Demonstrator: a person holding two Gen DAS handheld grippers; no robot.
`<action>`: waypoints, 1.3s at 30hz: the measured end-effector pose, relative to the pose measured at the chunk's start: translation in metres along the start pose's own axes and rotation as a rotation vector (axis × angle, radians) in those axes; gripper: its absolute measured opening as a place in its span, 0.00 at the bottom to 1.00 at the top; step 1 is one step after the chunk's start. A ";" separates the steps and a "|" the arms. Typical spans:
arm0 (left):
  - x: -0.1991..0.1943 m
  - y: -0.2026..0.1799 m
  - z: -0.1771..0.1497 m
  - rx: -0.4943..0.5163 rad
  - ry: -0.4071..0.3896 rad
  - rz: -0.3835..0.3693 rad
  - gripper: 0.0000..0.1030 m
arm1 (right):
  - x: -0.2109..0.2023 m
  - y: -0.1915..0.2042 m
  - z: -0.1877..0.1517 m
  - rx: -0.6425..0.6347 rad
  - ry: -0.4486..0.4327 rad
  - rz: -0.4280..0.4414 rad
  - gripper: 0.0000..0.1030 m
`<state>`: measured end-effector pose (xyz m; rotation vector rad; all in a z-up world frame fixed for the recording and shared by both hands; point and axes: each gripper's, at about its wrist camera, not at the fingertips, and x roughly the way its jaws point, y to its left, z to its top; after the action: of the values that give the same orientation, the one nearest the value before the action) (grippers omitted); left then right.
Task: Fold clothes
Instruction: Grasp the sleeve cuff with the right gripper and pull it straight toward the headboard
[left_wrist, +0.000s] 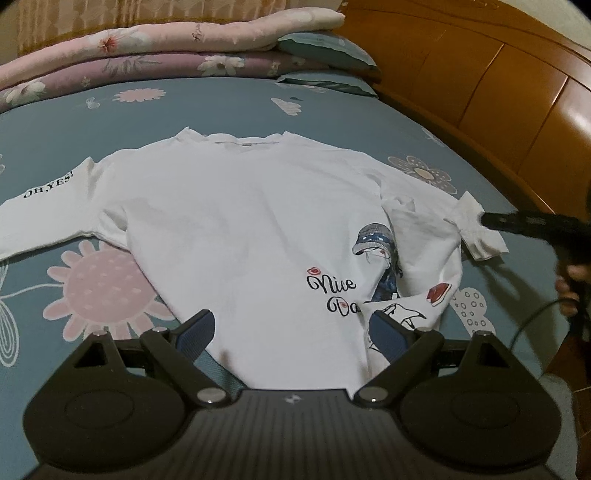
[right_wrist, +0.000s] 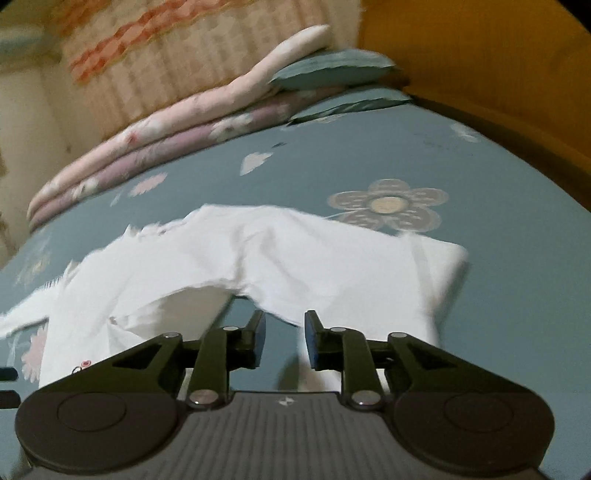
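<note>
Left tool (left_wrist: 291, 328): jaws wide apart, nothing between them, hovering over the near hem of the white shirt (left_wrist: 240, 221). Right tool (right_wrist: 284, 336): jaws narrowly apart, gripping nothing, beside the right sleeve (right_wrist: 424, 273). Shirt lies spread on the bed (left_wrist: 221, 103), right side rumpled. Judged step: arranging the right sleeve before folding. Next move calls for a firm pinch on the cuff.
</note>
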<state>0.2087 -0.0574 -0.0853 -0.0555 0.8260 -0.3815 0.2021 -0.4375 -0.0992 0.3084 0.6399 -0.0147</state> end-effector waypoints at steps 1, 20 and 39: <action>0.001 -0.001 0.000 -0.001 0.002 -0.003 0.88 | -0.011 -0.011 -0.003 0.030 -0.013 -0.016 0.29; 0.009 -0.020 0.004 0.029 0.036 -0.005 0.88 | 0.016 -0.072 -0.034 0.313 -0.063 0.027 0.38; 0.012 -0.033 0.005 0.063 0.047 -0.019 0.88 | -0.073 -0.143 0.049 0.096 -0.064 -0.392 0.09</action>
<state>0.2097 -0.0930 -0.0843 0.0039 0.8601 -0.4275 0.1565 -0.5944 -0.0589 0.2700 0.6291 -0.4303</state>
